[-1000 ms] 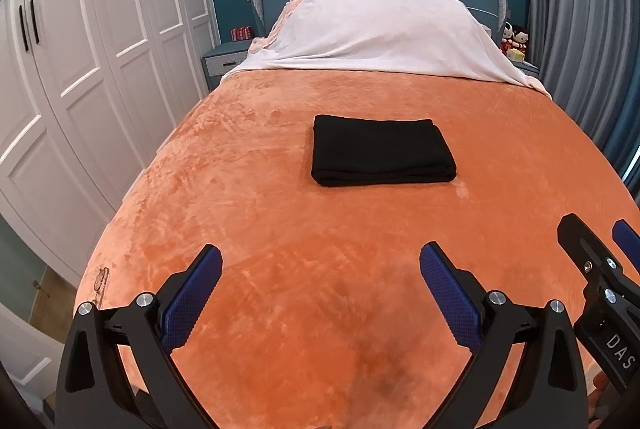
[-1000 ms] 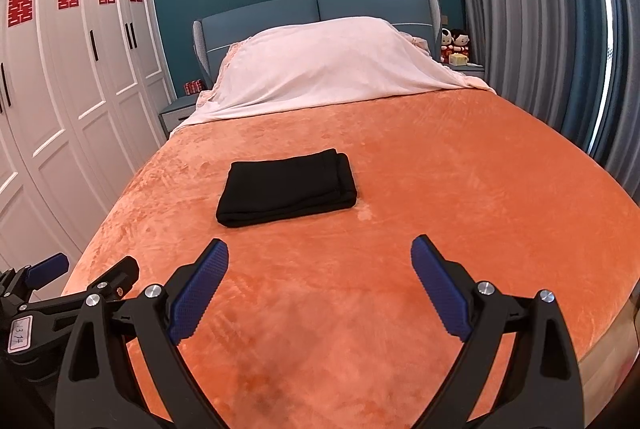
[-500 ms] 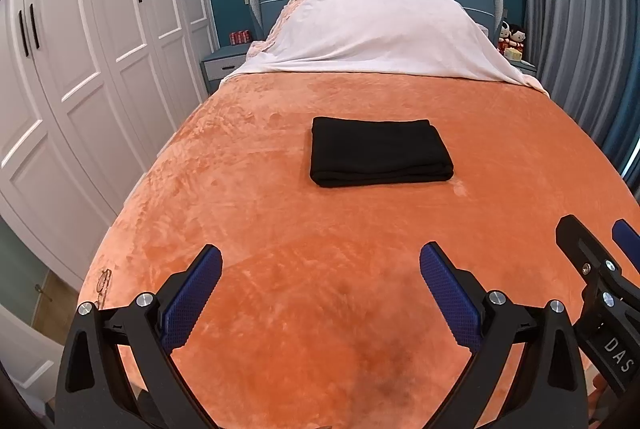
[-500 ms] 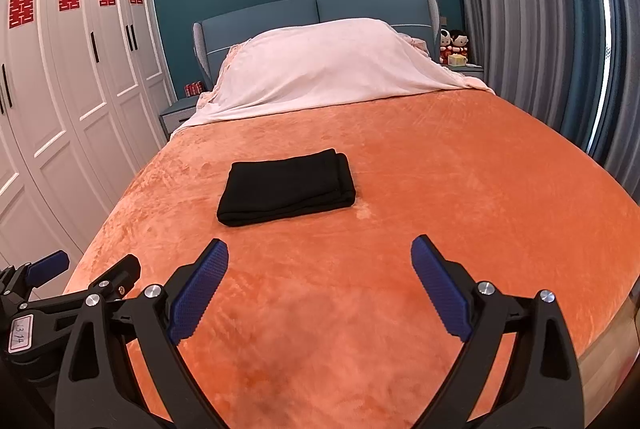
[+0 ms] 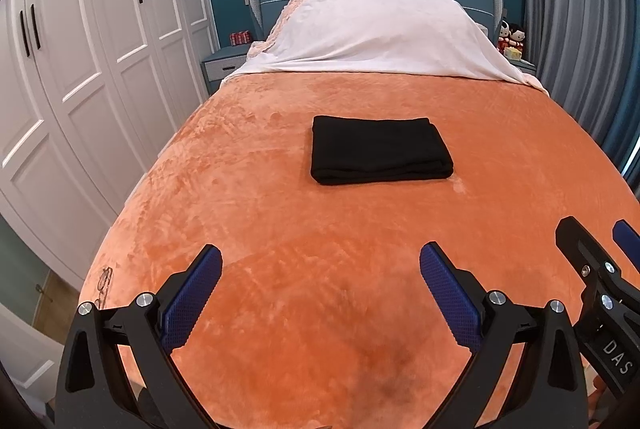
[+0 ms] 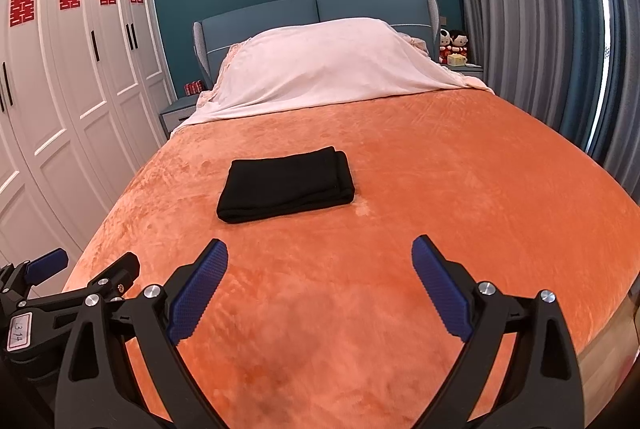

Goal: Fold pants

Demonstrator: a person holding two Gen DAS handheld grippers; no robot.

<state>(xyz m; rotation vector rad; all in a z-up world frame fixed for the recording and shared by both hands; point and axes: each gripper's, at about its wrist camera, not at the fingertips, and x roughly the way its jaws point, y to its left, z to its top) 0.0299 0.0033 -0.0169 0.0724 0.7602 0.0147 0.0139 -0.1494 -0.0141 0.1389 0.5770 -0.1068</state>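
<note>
**Pants folded, both claws clear**

Black pants (image 5: pixel 380 151) lie folded flat on the orange blanket (image 5: pixel 320 249), well ahead of both claws. Left gripper (image 5: pixel 320 269): jaws spread wide, nothing held, hovering over bare blanket. Right gripper (image 6: pixel 320 265): same, pants ahead and slightly left of it.

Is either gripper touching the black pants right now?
Apart. Both wrist views show bare orange blanket between the left gripper, right gripper and the folded pants.

Pillows hidden under pale sheet (image 5: pixel 380 33); right claw (image 5: pixel 600 269) edge-cropped
</note>
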